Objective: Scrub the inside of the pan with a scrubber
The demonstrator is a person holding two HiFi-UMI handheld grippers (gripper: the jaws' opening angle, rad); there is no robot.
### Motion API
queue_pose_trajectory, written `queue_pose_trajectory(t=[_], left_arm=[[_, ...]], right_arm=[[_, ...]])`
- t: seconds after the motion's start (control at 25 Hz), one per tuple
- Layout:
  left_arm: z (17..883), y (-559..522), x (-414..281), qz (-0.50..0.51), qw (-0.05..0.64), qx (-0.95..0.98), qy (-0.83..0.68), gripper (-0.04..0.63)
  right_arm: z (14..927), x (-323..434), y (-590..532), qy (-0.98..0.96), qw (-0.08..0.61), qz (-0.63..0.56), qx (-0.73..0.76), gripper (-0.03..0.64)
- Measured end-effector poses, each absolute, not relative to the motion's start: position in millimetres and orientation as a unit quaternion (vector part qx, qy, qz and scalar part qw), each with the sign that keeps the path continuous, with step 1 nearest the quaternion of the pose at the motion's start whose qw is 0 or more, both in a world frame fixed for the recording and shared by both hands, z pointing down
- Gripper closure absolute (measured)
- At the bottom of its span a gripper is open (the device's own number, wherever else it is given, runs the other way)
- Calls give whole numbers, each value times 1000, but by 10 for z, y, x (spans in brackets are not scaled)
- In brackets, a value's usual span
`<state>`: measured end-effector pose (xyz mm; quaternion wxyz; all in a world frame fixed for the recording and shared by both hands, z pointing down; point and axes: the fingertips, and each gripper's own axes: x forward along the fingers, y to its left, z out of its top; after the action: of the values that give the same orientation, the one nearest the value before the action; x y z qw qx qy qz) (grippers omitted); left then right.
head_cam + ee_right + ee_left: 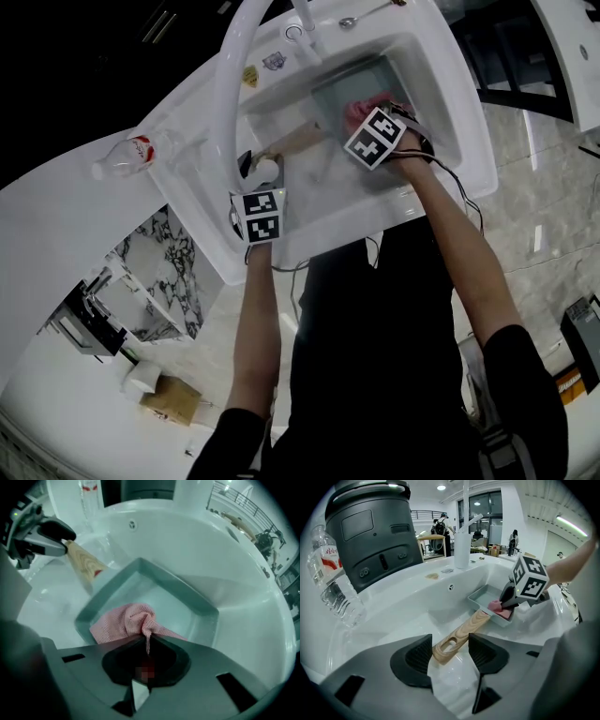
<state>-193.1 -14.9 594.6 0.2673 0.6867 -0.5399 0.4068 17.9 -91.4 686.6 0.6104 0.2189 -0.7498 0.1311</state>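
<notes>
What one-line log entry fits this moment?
right gripper: shut on scrubber inside pan | left gripper: jaws astride handle, grip unclear | pan in sink

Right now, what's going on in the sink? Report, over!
Left gripper open, jaws astride wooden handle. Right gripper shut on pink scrubber, down inside the pan. Nothing blocking the pan, over.

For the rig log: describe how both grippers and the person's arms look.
Left gripper and right gripper have grey bodies with dark, rounded jaws, ribbed on the left one. Each carries a white cube with black square markers. Thin dark cables run from the right gripper. The person wears black short sleeves.
</notes>
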Motion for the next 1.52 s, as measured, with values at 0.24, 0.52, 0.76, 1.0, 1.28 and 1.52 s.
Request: queue_pose_trajectory(t=[0.24, 0.52, 0.76, 1.0, 1.28, 1.52], left_arm=[[5950, -145, -1929, 406, 269, 686, -540, 337], [5955, -138, -1925, 405, 272, 688, -537, 337], [5977, -127, -1932, 406, 273, 687, -537, 337], [5987, -118, -1934, 408, 274, 685, -538, 337], [6037, -62, -1948, 411, 283, 680, -538, 337], [6065, -36, -1967, 414, 286, 678, -535, 337]], right_arm=[[6753, -423, -528, -823, 527, 168, 131, 580], [6891, 182, -848, -738, 619, 147, 224, 580], [6995, 616, -1248, -672, 668, 114, 300, 591], [6895, 269, -1253, -731, 594, 141, 305, 591], [6728, -519, -705, -820, 497, 234, 161, 591], [6760, -418, -773, -823, 507, 211, 146, 591]])
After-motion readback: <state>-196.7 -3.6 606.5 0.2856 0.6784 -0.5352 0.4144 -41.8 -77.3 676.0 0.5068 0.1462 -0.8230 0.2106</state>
